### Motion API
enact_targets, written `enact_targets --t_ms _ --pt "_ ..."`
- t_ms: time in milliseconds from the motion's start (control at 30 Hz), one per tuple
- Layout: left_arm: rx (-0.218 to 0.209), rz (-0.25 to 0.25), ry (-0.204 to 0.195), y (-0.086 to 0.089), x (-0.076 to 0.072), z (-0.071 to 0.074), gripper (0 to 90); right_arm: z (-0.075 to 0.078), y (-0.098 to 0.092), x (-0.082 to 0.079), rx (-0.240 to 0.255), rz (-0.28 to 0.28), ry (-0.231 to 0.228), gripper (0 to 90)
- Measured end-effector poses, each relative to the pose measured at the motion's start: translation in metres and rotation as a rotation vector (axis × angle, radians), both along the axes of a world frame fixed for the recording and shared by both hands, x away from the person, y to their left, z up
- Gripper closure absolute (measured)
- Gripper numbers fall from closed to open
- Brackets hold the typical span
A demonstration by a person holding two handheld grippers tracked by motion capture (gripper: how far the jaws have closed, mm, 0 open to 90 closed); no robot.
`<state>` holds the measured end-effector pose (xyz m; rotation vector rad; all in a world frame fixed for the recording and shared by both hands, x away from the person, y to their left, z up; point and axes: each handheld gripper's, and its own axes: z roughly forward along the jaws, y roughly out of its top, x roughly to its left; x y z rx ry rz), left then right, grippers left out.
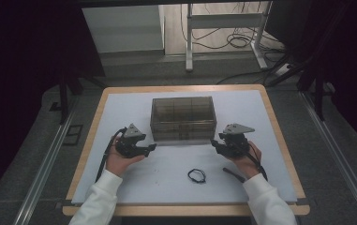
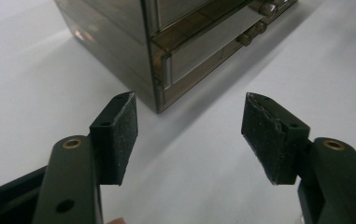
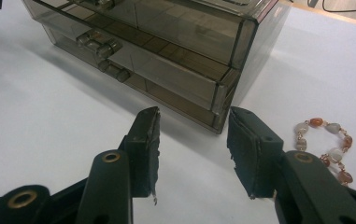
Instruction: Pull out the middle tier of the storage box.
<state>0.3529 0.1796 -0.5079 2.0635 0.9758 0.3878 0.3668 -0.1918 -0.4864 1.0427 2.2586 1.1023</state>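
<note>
A smoky see-through drawer box (image 1: 182, 118) stands mid-table, its small knobs (image 3: 100, 43) facing the person. My left gripper (image 1: 152, 147) rests on the table at the box's front left corner (image 2: 159, 100); its jaws (image 2: 189, 105) are open with nothing between them. My right gripper (image 1: 214, 143) sits at the box's front right corner (image 3: 222, 116), and its jaws (image 3: 194, 116) are likewise open and empty. A bracelet of orange and pale beads (image 3: 327, 144) lies on the table just beside the right gripper's far jaw.
A black loop of cord (image 1: 197, 175) lies near the front of the white table top (image 1: 167, 183), between the two hands. The table's wooden rim (image 1: 185, 210) runs along the front. Desk legs and cables (image 1: 232, 40) are on the floor behind.
</note>
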Motion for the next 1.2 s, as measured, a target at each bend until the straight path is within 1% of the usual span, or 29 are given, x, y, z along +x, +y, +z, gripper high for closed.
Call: enact_targets --t_ms 33,67,133,200,433,533,767,1200 --pt "-0.009 -0.002 0.004 0.000 0.001 0.000 38.0 0.000 0.000 0.001 -0.005 0.000 -0.003 54.2" --pt "-0.009 -0.002 0.005 -0.001 0.003 0.000 38.5 0.001 0.000 0.001 -0.004 -0.001 -0.004 54.2" --pt "-0.008 -0.001 0.003 -0.002 0.005 0.000 39.3 0.002 0.001 0.003 0.000 -0.001 -0.007 54.2" --pt "-0.026 0.003 0.001 -0.003 0.006 0.000 40.5 0.003 0.001 0.004 -0.003 0.001 -0.011 54.2" --pt "-0.044 0.000 -0.007 -0.007 0.010 0.000 44.1 0.003 0.002 0.008 0.000 0.003 -0.016 54.6" --pt "-0.044 0.003 -0.005 -0.008 0.011 -0.001 44.7 0.003 0.003 0.009 0.003 0.008 -0.021 55.1" --pt "-0.050 0.003 -0.002 -0.008 0.013 -0.003 48.2 0.001 0.006 0.012 -0.011 0.015 -0.031 57.6" --pt "-0.059 -0.004 0.005 -0.009 0.013 -0.004 49.7 -0.007 0.007 0.022 0.005 0.008 -0.016 62.3"
